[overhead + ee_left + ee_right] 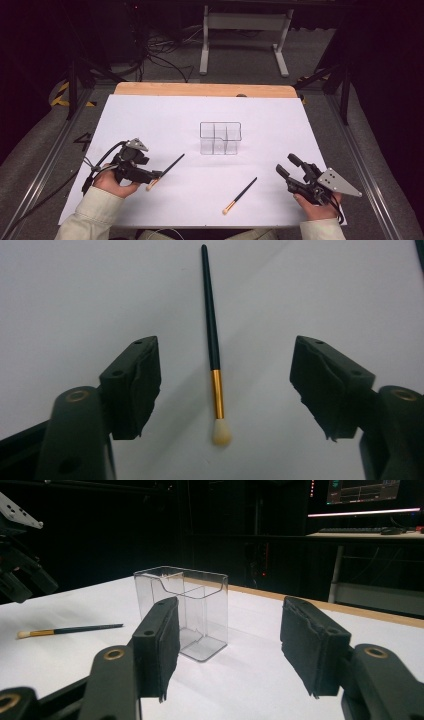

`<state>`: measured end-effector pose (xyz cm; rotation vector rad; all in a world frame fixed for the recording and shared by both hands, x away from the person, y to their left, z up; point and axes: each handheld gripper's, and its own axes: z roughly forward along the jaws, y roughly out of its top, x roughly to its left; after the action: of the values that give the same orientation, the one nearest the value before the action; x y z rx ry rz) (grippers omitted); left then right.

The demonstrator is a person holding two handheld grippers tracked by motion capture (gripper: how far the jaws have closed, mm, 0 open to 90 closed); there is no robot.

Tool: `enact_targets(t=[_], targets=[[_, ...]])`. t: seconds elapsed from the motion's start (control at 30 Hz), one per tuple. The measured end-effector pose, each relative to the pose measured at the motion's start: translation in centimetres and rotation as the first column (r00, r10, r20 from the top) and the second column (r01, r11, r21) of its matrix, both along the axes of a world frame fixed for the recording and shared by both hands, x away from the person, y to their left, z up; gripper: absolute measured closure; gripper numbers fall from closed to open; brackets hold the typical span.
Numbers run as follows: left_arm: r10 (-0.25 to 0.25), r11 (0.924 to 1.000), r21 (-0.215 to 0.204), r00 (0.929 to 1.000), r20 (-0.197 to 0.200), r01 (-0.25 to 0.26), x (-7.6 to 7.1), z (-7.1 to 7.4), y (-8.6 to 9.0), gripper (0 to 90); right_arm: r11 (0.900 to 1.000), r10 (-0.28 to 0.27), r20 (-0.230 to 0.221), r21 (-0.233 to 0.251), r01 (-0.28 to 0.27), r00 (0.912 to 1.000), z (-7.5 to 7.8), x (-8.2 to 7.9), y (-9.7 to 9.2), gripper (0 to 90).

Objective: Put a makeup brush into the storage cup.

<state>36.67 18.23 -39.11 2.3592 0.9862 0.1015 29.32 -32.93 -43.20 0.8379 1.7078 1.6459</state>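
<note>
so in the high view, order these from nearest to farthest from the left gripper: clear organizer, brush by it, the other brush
1. Brush lying between the left gripper's open jaws.
2. Clear organizer, mid-table, to its right and farther back.
3. Second brush, near the front edge, toward the right gripper; close to the organizer's distance.

White sheet (150,115) over a wooden table (205,89). Clear plastic organizer (220,138) upright near centre, split into compartments (count unclear). Left gripper (155,175) low at the near-left, its tip at the pale bristle end of one black-handled brush (167,170); contact not readable. Second brush (240,195) lies apart, near-centre. Right gripper (289,166) at the near-right, jaws parted, empty
</note>
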Motion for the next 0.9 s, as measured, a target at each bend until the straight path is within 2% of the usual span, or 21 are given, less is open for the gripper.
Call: enact_targets(t=[0.17,0.33,0.47,0.57,0.83,0.9], targets=[[0.004,0.9989,0.048,0.9998,-0.021,-0.003,0.4,-0.2,-0.4,35.9,1.0000,-0.001,-0.002,0.002,0.001,1.0000,0.0,0.0,0.0,40.8],[-0.001,0.9978,0.066,0.9994,-0.036,0.004,0.6,-0.8,-0.6,44.3,1.0000,0.002,-0.009,0.003,-0.002,1.0000,-0.1,0.0,0.0,40.7],[0.010,0.9969,0.078,0.9973,-0.073,-0.004,0.8,-1.6,-0.9,46.6,1.0000,0.004,-0.012,0.008,-0.004,0.9999,-0.1,0.0,0.0,40.6],[0.005,0.9951,0.099,0.9971,-0.075,0.002,1.1,-2.1,-1.1,47.9,1.0000,0.004,-0.013,0.008,-0.004,0.9999,-0.1,0.1,0.0,40.4],[0.005,0.9897,0.143,0.9931,-0.118,0.012,1.2,-3.1,-1.4,51.7,0.9999,0.011,-0.022,0.009,-0.011,0.9997,-0.1,0.3,0.2,40.3],[-0.003,0.9880,0.153,0.9937,-0.112,0.020,1.2,-3.4,-1.6,51.5,0.9999,0.012,-0.023,0.009,-0.012,0.9996,-0.1,0.3,0.2,40.3]])
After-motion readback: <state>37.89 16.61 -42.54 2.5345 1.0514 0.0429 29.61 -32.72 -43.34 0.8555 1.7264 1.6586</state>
